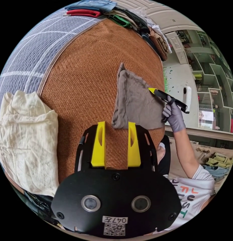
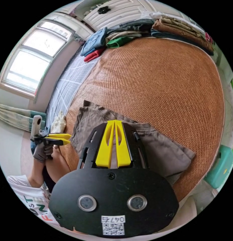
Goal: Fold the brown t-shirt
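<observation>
The brown t-shirt [image 1: 136, 103] lies folded and flat on an orange woven mat [image 1: 83, 87]. In the left gripper view my left gripper [image 1: 116, 123] hangs open just short of the shirt's near edge, nothing between its jaws. My right gripper [image 1: 152, 90], held in a gloved hand [image 1: 174, 116], touches the shirt's far edge. In the right gripper view the right gripper [image 2: 114, 121] is shut, its tips resting over the brown t-shirt [image 2: 156, 148]; no cloth shows between the jaws. The left gripper [image 2: 68, 138] hovers off the shirt's left side.
A crumpled cream cloth [image 1: 26, 140] lies on the mat's left. Folded clothes are stacked [image 1: 121, 17] along the far end of the bed [image 2: 126, 32]. A blue-grey checked quilt [image 1: 28, 50] adjoins the mat. Shelves [image 1: 212, 82] and a teal stool [image 2: 219, 163] stand beyond.
</observation>
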Tool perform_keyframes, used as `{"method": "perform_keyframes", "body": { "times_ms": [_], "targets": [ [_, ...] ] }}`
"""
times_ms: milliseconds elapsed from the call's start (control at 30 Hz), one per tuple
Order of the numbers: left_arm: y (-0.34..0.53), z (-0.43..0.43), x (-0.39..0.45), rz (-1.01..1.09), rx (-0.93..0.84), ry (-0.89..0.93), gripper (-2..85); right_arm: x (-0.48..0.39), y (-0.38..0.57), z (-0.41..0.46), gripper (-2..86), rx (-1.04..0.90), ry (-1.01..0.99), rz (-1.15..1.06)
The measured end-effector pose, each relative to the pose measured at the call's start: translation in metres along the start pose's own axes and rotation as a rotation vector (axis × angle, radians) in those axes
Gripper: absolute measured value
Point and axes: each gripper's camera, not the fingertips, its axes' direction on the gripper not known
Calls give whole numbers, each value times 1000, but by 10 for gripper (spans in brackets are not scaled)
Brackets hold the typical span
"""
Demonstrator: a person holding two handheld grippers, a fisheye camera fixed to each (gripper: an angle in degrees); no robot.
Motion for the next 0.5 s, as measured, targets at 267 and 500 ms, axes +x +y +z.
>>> {"method": "perform_keyframes", "body": {
  "times_ms": [267,500],
  "targets": [
    [6,-10,41,8,-6,-3,126,-37,80,-16,-12,9,-73,-76],
    [4,-10,70,-20,-62,122,123,-39,122,26,-10,-74,42,-101]
  ]
}}
